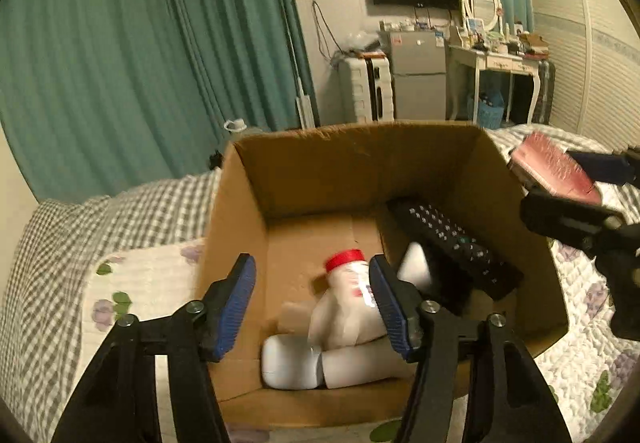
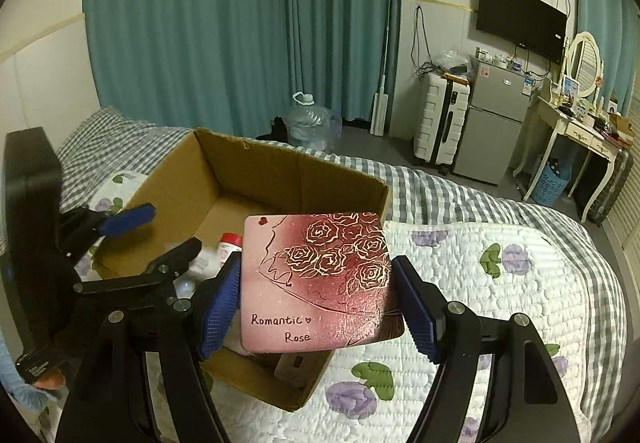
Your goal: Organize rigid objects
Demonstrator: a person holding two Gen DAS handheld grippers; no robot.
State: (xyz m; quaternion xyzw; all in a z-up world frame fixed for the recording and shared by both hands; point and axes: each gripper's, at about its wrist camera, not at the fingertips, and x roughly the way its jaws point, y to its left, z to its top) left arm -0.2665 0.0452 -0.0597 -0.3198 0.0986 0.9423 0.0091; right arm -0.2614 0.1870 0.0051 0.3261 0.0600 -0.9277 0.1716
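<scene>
An open cardboard box (image 1: pixel 312 171) sits on the bed. Inside lie a white bottle with a red cap (image 1: pixel 348 303), white containers (image 1: pixel 292 363) and a black remote (image 1: pixel 452 243). My left gripper (image 1: pixel 312 307) is open and empty above the box's near side. My right gripper (image 2: pixel 316 307) is shut on a pink "Romantic Rose" box (image 2: pixel 316 279), held over the cardboard box's (image 2: pixel 256 167) right edge. The pink box (image 1: pixel 552 171) and right gripper also show at the right of the left wrist view. The left gripper (image 2: pixel 132 239) shows at the left of the right wrist view.
The bed has a white floral quilt (image 2: pixel 480 283) over a grey checked blanket (image 1: pixel 80 227). Teal curtains, a water jug (image 2: pixel 308 123), a white suitcase (image 2: pixel 440 123), a small fridge (image 2: pixel 496 123) and a dressing table (image 2: pixel 576 131) stand beyond.
</scene>
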